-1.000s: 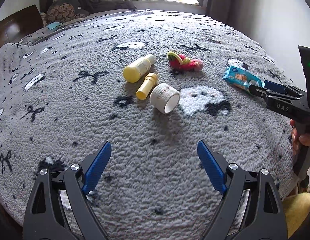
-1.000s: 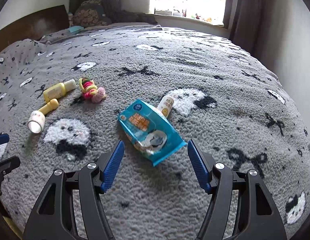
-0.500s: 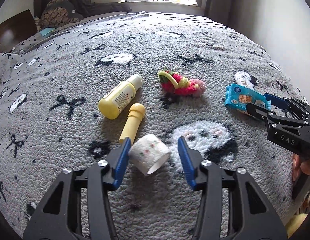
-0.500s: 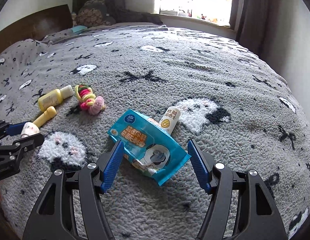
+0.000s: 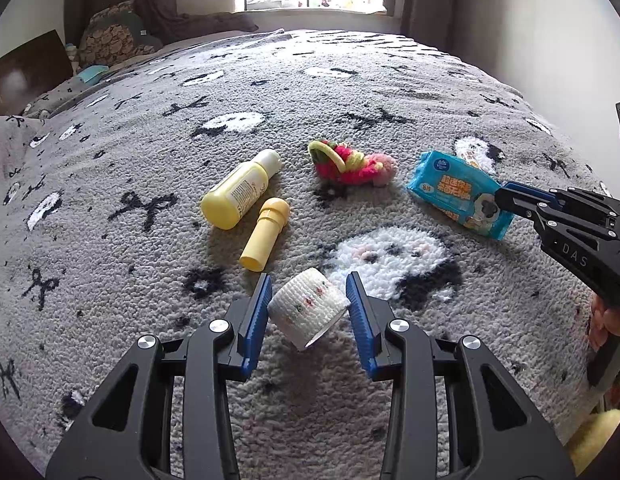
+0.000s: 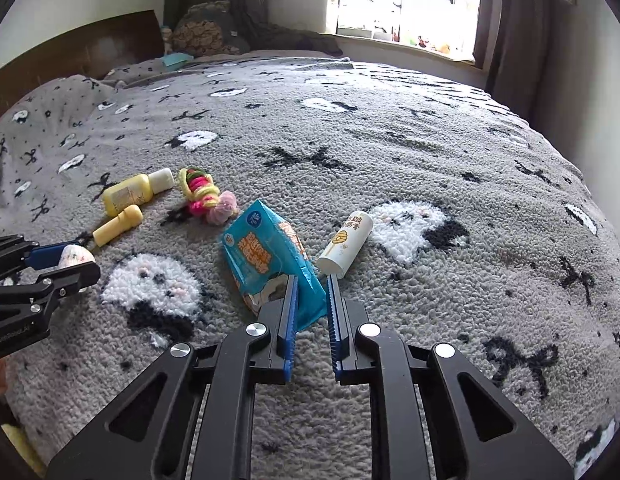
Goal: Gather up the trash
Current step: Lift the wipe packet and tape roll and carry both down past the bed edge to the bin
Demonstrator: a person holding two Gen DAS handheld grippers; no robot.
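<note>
A white tape roll [image 5: 307, 312] with small coloured dots sits between the blue pads of my left gripper [image 5: 308, 280], which is shut on it and holds it just above the grey blanket [image 5: 149, 320]. My right gripper [image 6: 312, 282] is closing its jaws on the near end of a blue wipes pack [image 6: 261, 252], which crumples and tips up between the pads. The left wrist view shows that pack [image 5: 450, 192] at the right gripper's [image 5: 506, 196] tips. The right wrist view shows the roll [image 6: 75, 256] in the left gripper [image 6: 83, 262].
On the blanket lie a yellow bottle [image 5: 237, 196], a yellow tube [image 5: 265, 236], a pink and yellow yarn bundle [image 5: 350, 164] and a white printed tube [image 6: 346, 244] beside the pack. A hand [image 5: 606, 316] holds the right gripper. Pillows and a headboard [image 6: 69, 56] stand far left.
My left gripper moved forward over the roll and shut on it, raising it slightly. The right jaws closed from wide apart onto the pack's near end, which folded upward.
</note>
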